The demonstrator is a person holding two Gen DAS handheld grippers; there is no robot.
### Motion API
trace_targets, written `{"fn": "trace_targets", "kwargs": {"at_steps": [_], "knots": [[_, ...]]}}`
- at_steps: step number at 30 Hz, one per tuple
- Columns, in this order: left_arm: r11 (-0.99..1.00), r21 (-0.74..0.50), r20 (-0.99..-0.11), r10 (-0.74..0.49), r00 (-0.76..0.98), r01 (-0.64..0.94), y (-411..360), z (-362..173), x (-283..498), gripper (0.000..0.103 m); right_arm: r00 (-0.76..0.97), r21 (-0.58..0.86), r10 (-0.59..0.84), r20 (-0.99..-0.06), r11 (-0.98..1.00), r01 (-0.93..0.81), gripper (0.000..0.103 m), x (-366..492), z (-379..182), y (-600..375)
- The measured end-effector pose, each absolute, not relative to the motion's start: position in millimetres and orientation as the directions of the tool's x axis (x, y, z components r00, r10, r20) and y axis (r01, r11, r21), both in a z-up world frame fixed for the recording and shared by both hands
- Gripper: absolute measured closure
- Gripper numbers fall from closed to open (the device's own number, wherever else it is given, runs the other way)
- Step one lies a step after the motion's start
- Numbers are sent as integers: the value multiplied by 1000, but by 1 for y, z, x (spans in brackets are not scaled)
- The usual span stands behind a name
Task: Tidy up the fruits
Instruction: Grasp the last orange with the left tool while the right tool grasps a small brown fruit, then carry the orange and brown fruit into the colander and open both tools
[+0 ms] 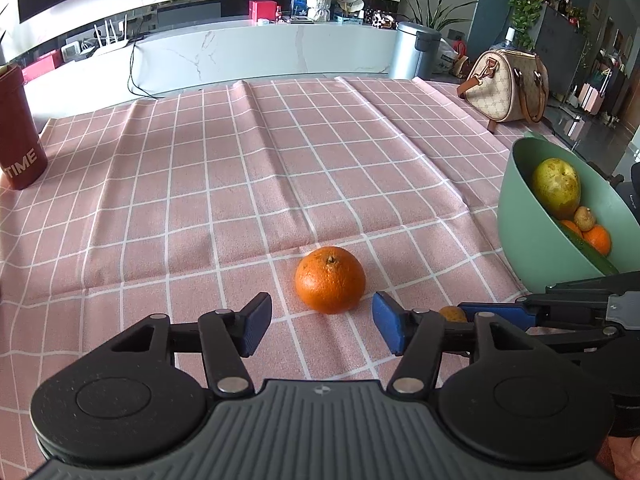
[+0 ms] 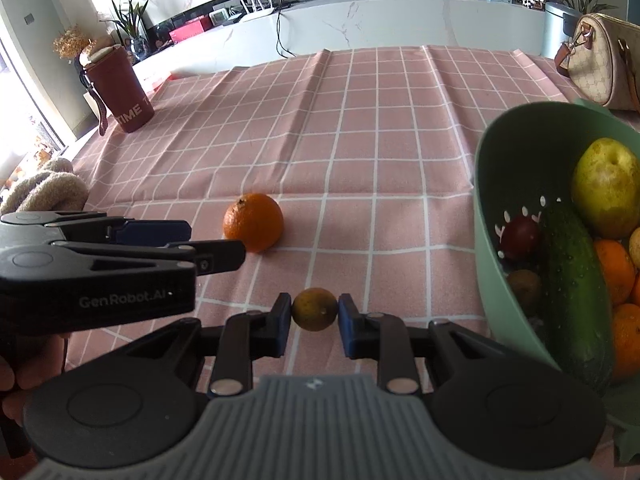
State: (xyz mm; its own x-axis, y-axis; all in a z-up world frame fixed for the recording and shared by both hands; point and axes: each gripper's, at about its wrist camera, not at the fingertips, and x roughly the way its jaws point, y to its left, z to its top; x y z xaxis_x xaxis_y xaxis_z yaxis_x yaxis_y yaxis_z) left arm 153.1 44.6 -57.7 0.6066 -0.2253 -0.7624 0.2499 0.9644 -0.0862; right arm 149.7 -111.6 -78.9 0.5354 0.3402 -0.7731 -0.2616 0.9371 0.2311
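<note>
Right wrist view: our right tongs (image 2: 314, 311) are clamped on the small yellowish citrus (image 2: 314, 309), low on the surface (image 2: 360, 168). Lift straight, then swing right into the green colander (image 2: 486, 216). Left tongs (image 1: 320, 320) gape wide, orange (image 1: 330, 279) just ahead between the pads; we advance before closing.

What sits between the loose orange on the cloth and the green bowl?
In the right wrist view, only bare pink checked tablecloth separates the orange from the green bowl; the small fruit in the right gripper lies nearer the camera.
</note>
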Motion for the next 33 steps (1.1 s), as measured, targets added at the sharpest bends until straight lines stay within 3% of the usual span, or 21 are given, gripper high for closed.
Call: {"fn": "trace_targets", "kwargs": {"at_steps": [13,18,25,33], "knots": [[967,-120,-782,-233,579,227,35,-72,177,33,540,248,343,-768,938,-243,82,162,-88,-112],[962,-144,-787,-252,564,230,36,-74,178,52,539,250,349,-767,935,-250,82,161,-88,-112],[964,-114,-783,-236,575,241,33,-68,171,53,537,256,353,-766,934,-249,82,161,-88,-113],[959,-163,-750,-274,603,233,34,-36,143,53,565,239,382,-731,919,-312,83,140,-67,-114]]}}
